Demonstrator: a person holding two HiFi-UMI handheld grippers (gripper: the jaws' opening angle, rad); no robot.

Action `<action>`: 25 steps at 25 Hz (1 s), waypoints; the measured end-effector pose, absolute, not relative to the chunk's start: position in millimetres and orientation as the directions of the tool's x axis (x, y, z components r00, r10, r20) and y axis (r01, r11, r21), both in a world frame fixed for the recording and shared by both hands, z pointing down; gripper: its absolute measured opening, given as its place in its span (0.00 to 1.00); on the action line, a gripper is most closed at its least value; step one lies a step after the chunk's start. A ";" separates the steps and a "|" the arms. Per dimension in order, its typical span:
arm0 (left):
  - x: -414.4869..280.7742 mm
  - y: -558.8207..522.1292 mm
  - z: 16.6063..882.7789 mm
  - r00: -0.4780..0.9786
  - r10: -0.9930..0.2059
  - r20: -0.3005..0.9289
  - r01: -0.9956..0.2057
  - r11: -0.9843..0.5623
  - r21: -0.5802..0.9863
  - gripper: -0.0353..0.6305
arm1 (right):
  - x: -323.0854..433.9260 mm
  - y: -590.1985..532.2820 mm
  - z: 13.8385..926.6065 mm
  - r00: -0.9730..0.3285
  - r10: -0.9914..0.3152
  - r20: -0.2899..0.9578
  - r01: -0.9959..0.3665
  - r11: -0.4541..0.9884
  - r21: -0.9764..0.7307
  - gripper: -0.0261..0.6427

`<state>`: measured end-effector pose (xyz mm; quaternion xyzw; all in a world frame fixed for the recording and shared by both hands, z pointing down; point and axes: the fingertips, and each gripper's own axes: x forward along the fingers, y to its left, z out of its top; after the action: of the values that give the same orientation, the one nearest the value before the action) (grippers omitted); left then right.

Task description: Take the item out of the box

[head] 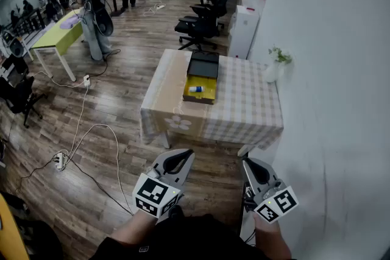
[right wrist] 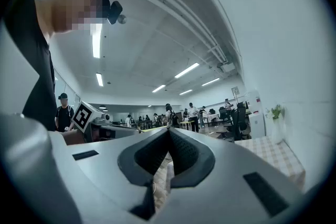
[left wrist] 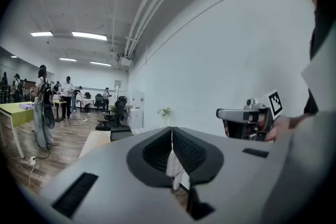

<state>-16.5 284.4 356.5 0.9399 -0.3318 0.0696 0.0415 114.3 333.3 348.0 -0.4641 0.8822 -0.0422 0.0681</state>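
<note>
An open box with a yellow inside and a black raised lid stands on the checked-cloth table. A small white and blue item lies in the box. Both grippers are held low, well short of the table's near edge. My left gripper points at the table with its jaws together and nothing between them. My right gripper is likewise shut and empty. Each gripper view catches the other gripper alongside.
A white vase with a plant stands at the table's far right corner by the wall. Black office chairs and a white cabinet are behind the table. Cables trail over the wooden floor at left. People stand near a green table.
</note>
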 end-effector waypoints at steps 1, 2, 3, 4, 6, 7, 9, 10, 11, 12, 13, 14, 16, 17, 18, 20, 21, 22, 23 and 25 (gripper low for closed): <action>-16.5 285.0 357.0 0.769 -0.619 0.159 -0.630 -0.776 0.032 0.08 | 114.9 333.6 348.3 -0.559 -0.825 -0.081 -0.813 0.565 -0.138 0.09; -16.5 285.4 357.5 0.769 -0.620 0.159 -0.631 -0.775 0.032 0.08 | 115.4 333.8 348.5 -0.559 -0.825 -0.081 -0.814 0.564 -0.139 0.09; -16.8 285.6 357.9 0.768 -0.620 0.159 -0.632 -0.774 0.033 0.08 | 116.0 333.7 348.6 -0.557 -0.826 -0.082 -0.814 0.563 -0.139 0.09; -17.3 285.4 358.3 0.767 -0.621 0.160 -0.633 -0.773 0.033 0.08 | 116.4 333.3 348.5 -0.556 -0.827 -0.083 -0.815 0.562 -0.140 0.09; -19.3 284.2 358.7 0.765 -0.623 0.161 -0.636 -0.771 0.036 0.08 | 116.3 331.8 347.7 -0.555 -0.828 -0.085 -0.815 0.561 -0.143 0.09; -20.7 283.4 358.5 0.764 -0.624 0.161 -0.637 -0.770 0.037 0.08 | 115.6 330.9 347.2 -0.555 -0.828 -0.085 -0.815 0.561 -0.144 0.09; -23.6 281.8 358.6 0.764 -0.626 0.160 -0.638 -0.769 0.039 0.08 | 113.7 329.0 347.3 -0.554 -0.828 -0.083 -0.815 0.560 -0.145 0.09; -24.6 281.2 359.1 0.764 -0.626 0.159 -0.638 -0.769 0.039 0.08 | 112.8 328.4 348.0 -0.554 -0.829 -0.082 -0.816 0.560 -0.146 0.09; -25.4 280.9 359.9 0.764 -0.626 0.158 -0.638 -0.769 0.039 0.08 | 112.2 328.1 349.0 -0.553 -0.829 -0.081 -0.816 0.559 -0.147 0.09; -26.1 280.7 360.7 0.764 -0.626 0.157 -0.638 -0.769 0.039 0.08 | 111.8 327.9 349.9 -0.552 -0.830 -0.081 -0.816 0.558 -0.149 0.09; -26.9 280.5 361.1 0.764 -0.625 0.157 -0.638 -0.769 0.040 0.08 | 111.0 327.7 350.2 -0.553 -0.829 -0.081 -0.816 0.558 -0.150 0.09; -28.0 280.1 361.2 0.765 -0.625 0.158 -0.638 -0.769 0.042 0.08 | 109.7 327.4 349.9 -0.556 -0.827 -0.081 -0.813 0.561 -0.152 0.09; -31.3 278.5 360.7 0.765 -0.624 0.157 -0.637 -0.770 0.047 0.08 | 103.4 326.9 348.3 -0.575 -0.814 -0.081 -0.799 0.580 -0.159 0.09; -33.8 277.4 360.7 0.766 -0.624 0.157 -0.637 -0.769 0.049 0.08 | 98.2 326.9 347.3 -0.591 -0.803 -0.082 -0.787 0.596 -0.162 0.09; -36.8 276.5 360.8 0.766 -0.624 0.157 -0.637 -0.769 0.052 0.08 | 92.3 327.0 346.6 -0.607 -0.791 -0.083 -0.774 0.611 -0.164 0.09; -43.9 275.0 361.6 0.765 -0.624 0.156 -0.638 -0.768 0.058 0.08 | 80.0 327.0 346.3 -0.630 -0.772 -0.082 -0.756 0.635 -0.162 0.09; -47.9 274.4 362.1 0.766 -0.624 0.155 -0.638 -0.767 0.062 0.08 | 74.5 326.6 347.0 -0.636 -0.767 -0.080 -0.751 0.640 -0.162 0.09; -52.3 273.7 362.5 0.766 -0.624 0.154 -0.638 -0.767 0.066 0.08 | 69.6 325.7 347.9 -0.640 -0.765 -0.078 -0.748 0.642 -0.165 0.09; -57.3 272.7 362.9 0.766 -0.625 0.152 -0.639 -0.766 0.069 0.08 | 65.2 324.3 349.0 -0.641 -0.764 -0.076 -0.746 0.643 -0.172 0.09; -69.3 270.4 364.6 0.763 -0.629 0.148 -0.643 -0.762 0.074 0.08 | 57.4 320.2 351.7 -0.640 -0.765 -0.074 -0.742 0.641 -0.196 0.09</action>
<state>-69.3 270.4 364.6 0.9370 -0.3394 0.0573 0.0601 57.4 320.2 351.7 -0.4174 0.9026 -0.0737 0.0752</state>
